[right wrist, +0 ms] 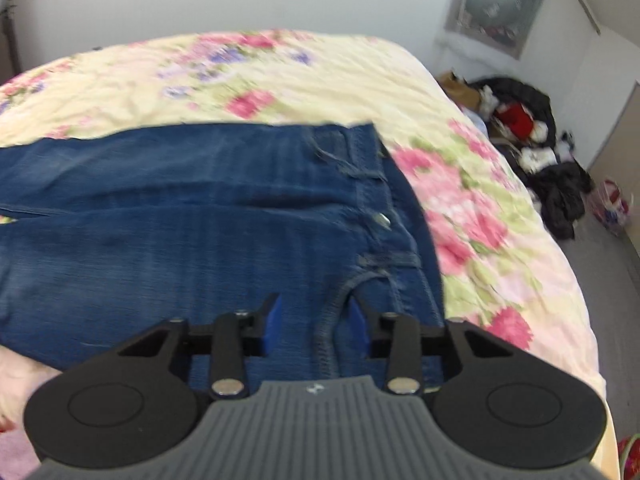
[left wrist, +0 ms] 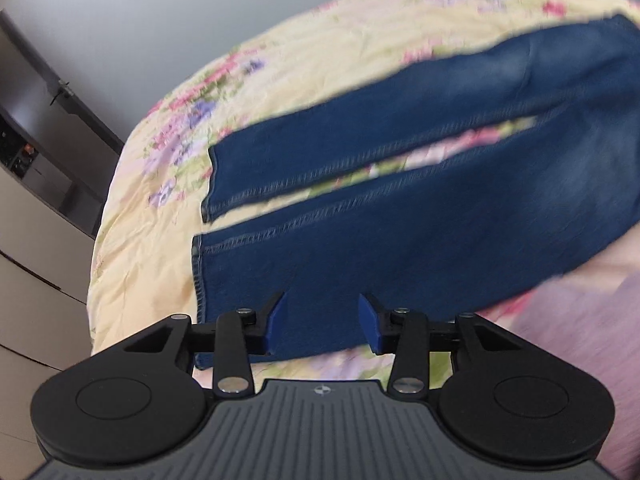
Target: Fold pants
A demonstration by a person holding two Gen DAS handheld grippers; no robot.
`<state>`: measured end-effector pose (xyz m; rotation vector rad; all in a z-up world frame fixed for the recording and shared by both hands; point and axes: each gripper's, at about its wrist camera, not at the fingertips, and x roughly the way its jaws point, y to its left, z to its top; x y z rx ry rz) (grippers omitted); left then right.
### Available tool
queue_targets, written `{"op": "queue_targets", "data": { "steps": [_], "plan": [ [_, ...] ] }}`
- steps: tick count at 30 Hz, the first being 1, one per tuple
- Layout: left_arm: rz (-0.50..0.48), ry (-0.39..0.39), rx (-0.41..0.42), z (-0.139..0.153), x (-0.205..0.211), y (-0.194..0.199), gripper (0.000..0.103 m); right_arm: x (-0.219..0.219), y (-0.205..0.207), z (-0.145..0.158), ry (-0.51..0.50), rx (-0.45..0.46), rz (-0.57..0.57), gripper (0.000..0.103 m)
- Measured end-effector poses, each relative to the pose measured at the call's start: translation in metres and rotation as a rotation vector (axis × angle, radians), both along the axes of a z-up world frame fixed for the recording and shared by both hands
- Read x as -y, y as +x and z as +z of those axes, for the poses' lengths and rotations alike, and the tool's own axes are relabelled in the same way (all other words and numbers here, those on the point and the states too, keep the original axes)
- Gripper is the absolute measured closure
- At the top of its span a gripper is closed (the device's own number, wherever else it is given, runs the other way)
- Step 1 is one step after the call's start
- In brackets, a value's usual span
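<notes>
Blue jeans (left wrist: 440, 200) lie flat on a floral bedspread (left wrist: 160, 260), legs slightly apart, hems toward the left. My left gripper (left wrist: 322, 308) hovers over the near leg close to its hem (left wrist: 199, 280). Its jaws stand apart and the blue pads do not press on the denim below them. In the right wrist view the jeans' top (right wrist: 200, 220) shows, with the waistband (right wrist: 404, 200) and a metal button (right wrist: 385, 219) at the right. My right gripper (right wrist: 314, 312) is over the near hip, with a curved pocket seam (right wrist: 326, 332) between its parted pads and no visible pinch.
The bedspread (right wrist: 280, 80) ends at the right, with grey floor beyond. A pile of dark clothes and bags (right wrist: 532, 148) lies on that floor. Pale cabinets (left wrist: 32, 260) stand left of the bed. Blurred pink cloth (left wrist: 580, 320) is at the near edge.
</notes>
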<state>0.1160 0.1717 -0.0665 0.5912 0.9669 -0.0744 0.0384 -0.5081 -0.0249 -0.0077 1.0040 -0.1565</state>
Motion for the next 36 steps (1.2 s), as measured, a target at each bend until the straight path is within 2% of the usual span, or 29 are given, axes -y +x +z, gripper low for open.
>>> {"op": "queue_targets", "data": {
  "steps": [2,6,8,11,15,16,17,18,19,20,21,22,24,29,33,36],
  "plan": [
    [-0.058,0.077,-0.051,-0.02,-0.005,0.004,0.053,0.022,0.002,-0.011,0.021,-0.052,-0.032,0.081],
    [-0.168,0.232,-0.162,-0.064,-0.01,0.006,0.052,0.043,-0.002,-0.024,-0.026,-0.099,-0.011,0.081],
    [-0.224,0.282,-0.189,-0.08,-0.008,0.005,0.046,0.051,-0.004,-0.028,-0.027,-0.119,-0.004,0.081],
    [-0.272,0.35,-0.2,-0.101,-0.005,0.007,0.041,0.059,-0.006,-0.035,-0.021,-0.143,-0.002,0.081],
    [-0.264,0.395,-0.186,-0.117,0.0,0.014,0.041,0.065,-0.007,-0.041,-0.022,-0.162,-0.014,0.081],
    [-0.257,0.406,-0.173,-0.119,0.003,0.013,0.041,0.066,-0.008,-0.042,-0.018,-0.16,-0.012,0.081],
    [-0.255,0.411,-0.162,-0.12,0.004,0.013,0.048,0.067,-0.009,-0.042,-0.015,-0.155,-0.008,0.081],
    [-0.251,0.409,-0.15,-0.119,0.006,0.013,0.055,0.067,-0.01,-0.042,-0.014,-0.151,-0.002,0.081],
    [-0.238,0.399,-0.143,-0.116,0.008,0.013,0.071,0.067,-0.011,-0.042,-0.014,-0.146,0.009,0.081],
    [-0.223,0.378,-0.134,-0.111,0.009,0.012,0.082,0.066,-0.013,-0.042,-0.014,-0.143,0.02,0.081],
    [-0.208,0.366,-0.111,-0.105,0.01,0.013,0.084,0.065,-0.014,-0.042,-0.014,-0.138,0.035,0.081],
    [-0.198,0.359,-0.083,-0.099,0.012,0.014,0.091,0.064,-0.015,-0.041,-0.012,-0.134,0.053,0.081],
    [-0.17,0.335,-0.021,-0.084,0.017,0.012,0.094,0.061,-0.018,-0.039,-0.01,-0.127,0.095,0.081],
    [-0.06,0.21,0.117,-0.031,0.02,0.018,0.099,0.052,-0.029,-0.034,-0.041,-0.119,0.216,0.081],
    [0.004,0.185,0.165,0.003,0.034,0.032,0.099,0.051,-0.039,-0.038,-0.075,-0.125,0.265,0.081],
    [0.051,0.177,0.172,0.016,0.04,0.041,0.099,0.052,-0.045,-0.045,-0.041,-0.125,0.292,0.079]
  ]
}}
